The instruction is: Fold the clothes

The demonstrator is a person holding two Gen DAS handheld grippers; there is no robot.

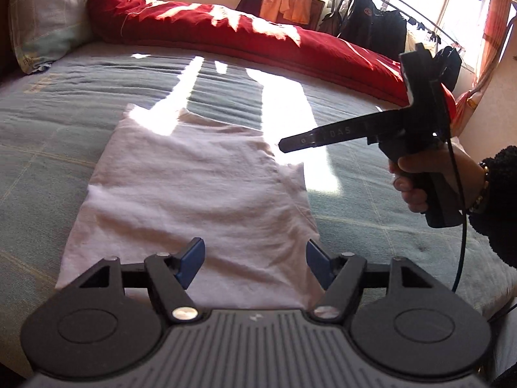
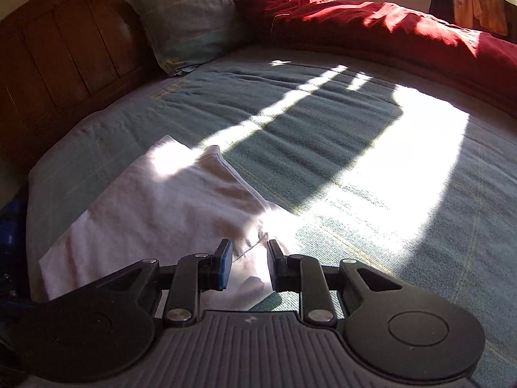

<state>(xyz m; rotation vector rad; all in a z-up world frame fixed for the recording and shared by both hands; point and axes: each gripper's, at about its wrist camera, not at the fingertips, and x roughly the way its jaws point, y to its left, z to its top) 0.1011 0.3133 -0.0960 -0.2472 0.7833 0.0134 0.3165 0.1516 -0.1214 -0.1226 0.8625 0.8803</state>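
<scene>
Left wrist view: my left tongs (image 1: 255,260) are released over the white garment (image 1: 194,194). My right tongs (image 2: 248,266), also released, empty, hover above its edge. Beyond lie green bedsheet (image 1: 48,148), red duvet (image 1: 226,35), pillow (image 1: 45,16).

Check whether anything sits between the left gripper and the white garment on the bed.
Nothing visible does. The left gripper hangs open directly over the near edge of the white garment, which lies flat on the green bedspread. The right gripper is off to the side.
</scene>
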